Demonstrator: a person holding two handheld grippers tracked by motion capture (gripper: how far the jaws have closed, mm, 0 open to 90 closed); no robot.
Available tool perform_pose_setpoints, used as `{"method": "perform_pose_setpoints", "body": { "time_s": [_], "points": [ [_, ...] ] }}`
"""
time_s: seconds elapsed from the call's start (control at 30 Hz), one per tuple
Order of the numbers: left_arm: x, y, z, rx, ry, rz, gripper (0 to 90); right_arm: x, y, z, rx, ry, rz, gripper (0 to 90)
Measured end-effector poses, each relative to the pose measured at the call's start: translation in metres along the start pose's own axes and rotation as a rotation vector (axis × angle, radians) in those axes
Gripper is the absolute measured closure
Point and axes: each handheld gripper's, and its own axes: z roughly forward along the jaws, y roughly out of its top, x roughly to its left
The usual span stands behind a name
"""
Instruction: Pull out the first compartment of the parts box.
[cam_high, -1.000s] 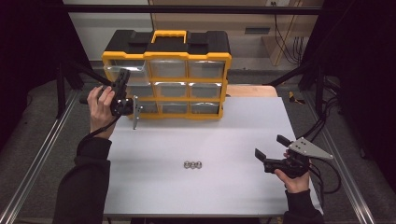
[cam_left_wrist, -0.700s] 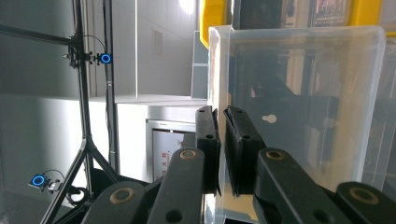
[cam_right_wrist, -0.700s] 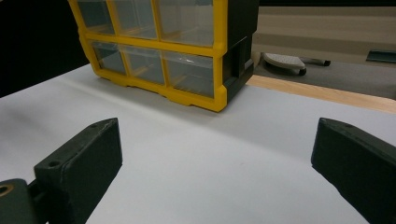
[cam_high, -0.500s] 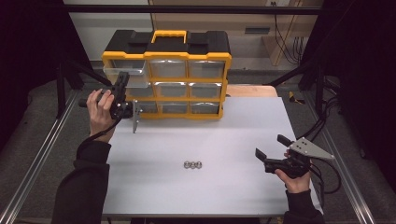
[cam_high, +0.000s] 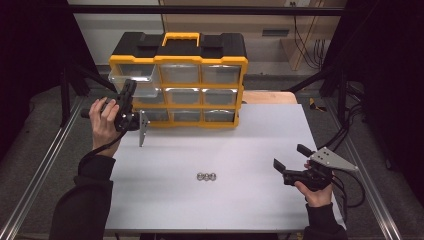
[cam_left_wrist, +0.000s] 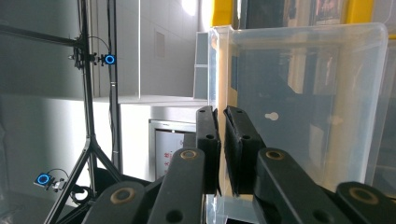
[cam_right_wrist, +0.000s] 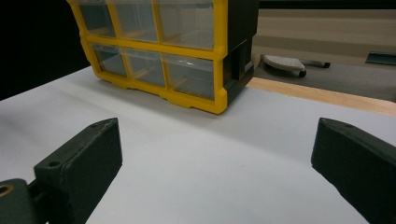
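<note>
The left tongs (cam_high: 131, 95) pinch the front wall of a clear drawer (cam_high: 131, 75), the top-left one of a yellow-and-black organizer (cam_high: 180, 80) at the back of the desk (cam_high: 260, 140); the left gripper view shows the two black jaws pressed together on the thin transparent wall (cam_left_wrist: 219, 84). The drawer stands partly drawn out of its slot, jutting past the organizer's left front corner. The right tongs (cam_high: 292, 157) rest near the desk's right edge with jaws spread wide and nothing between them, well apart from three small metal nuts (cam_high: 206, 176) lined up mid-desk. The step in hand looks like opening the drawer. The next move likely calls for a steady, straight pull, keeping the grip on the wall, before the free tongs go for the nuts.
</note>
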Motion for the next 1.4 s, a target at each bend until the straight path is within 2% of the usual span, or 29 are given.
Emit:
{"method": "perform_pose_setpoints", "body": {
  "time_s": [0.1,0.3,0.37,0.63,1.4],
  "points": [
    [0.0,0.001,-0.002,-0.001,0.005,0.006,83.5,0.0,0.0,0.0,0.0,-0.002,0.004,2.4],
    [0.001,0.0,-0.004,-0.007,0.005,-0.008,83.6,0.001,0.0,0.0,-0.003,0.001,0.0,2.3],
    [0.004,-0.001,-0.008,-0.012,0.006,0.002,83.6,0.0,0.001,-0.001,-0.001,0.0,0.001,2.3],
    [0.006,-0.002,-0.017,-0.017,-0.005,-0.015,83.5,0.001,0.002,-0.002,-0.007,-0.001,0.003,2.3],
    [0.01,-0.004,-0.032,-0.031,-0.021,-0.012,83.1,0.003,0.002,-0.001,-0.008,0.004,0.0,2.2]
  ]
}}
